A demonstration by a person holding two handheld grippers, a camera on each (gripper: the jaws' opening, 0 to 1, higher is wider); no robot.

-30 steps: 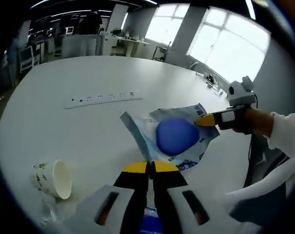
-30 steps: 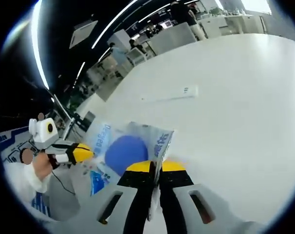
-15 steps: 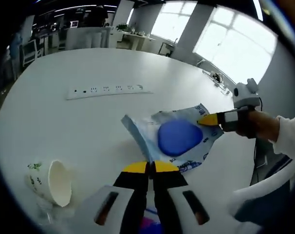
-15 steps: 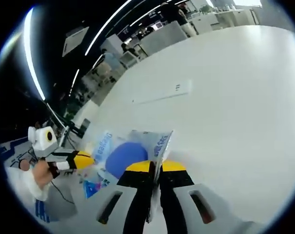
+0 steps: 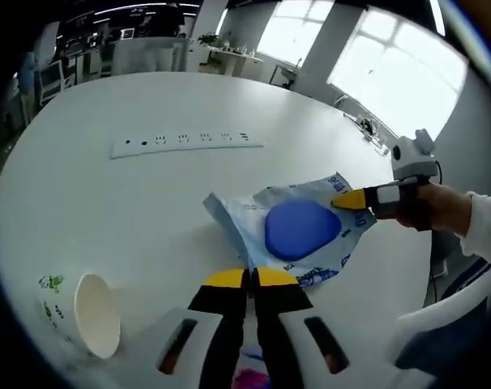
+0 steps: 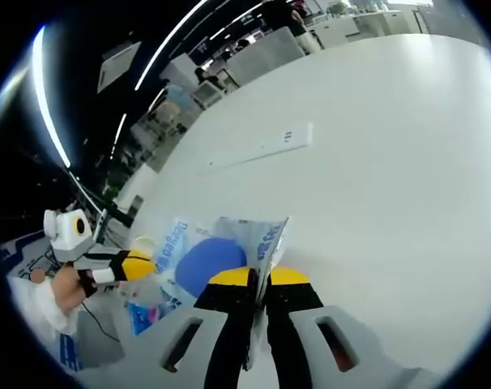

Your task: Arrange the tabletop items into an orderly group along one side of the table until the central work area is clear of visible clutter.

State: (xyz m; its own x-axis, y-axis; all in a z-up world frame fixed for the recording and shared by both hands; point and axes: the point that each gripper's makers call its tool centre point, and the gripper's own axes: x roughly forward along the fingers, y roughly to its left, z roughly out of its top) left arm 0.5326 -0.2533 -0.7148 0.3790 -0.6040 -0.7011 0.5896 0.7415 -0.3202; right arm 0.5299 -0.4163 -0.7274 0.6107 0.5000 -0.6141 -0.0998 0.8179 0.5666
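Observation:
A clear plastic bag with blue print and a round blue shape is held over the white table by both grippers. In the left gripper view, my left gripper is shut on the bag's near edge. My right gripper comes in from the right, yellow tips pinched on the far corner. In the right gripper view, the right gripper is shut on the upright edge of the bag, and the left gripper grips it from the left. A paper cup lies on its side at lower left.
A long white power strip lies across the table beyond the bag, also seen as the power strip in the right gripper view. Office desks and windows stand behind the table. A person's hand and white sleeve hold the right gripper.
Both grippers keep their hold on the bag. The cameras have drifted a little, so the power strip and cup sit slightly differently in view; the bag's shape looks much the same.

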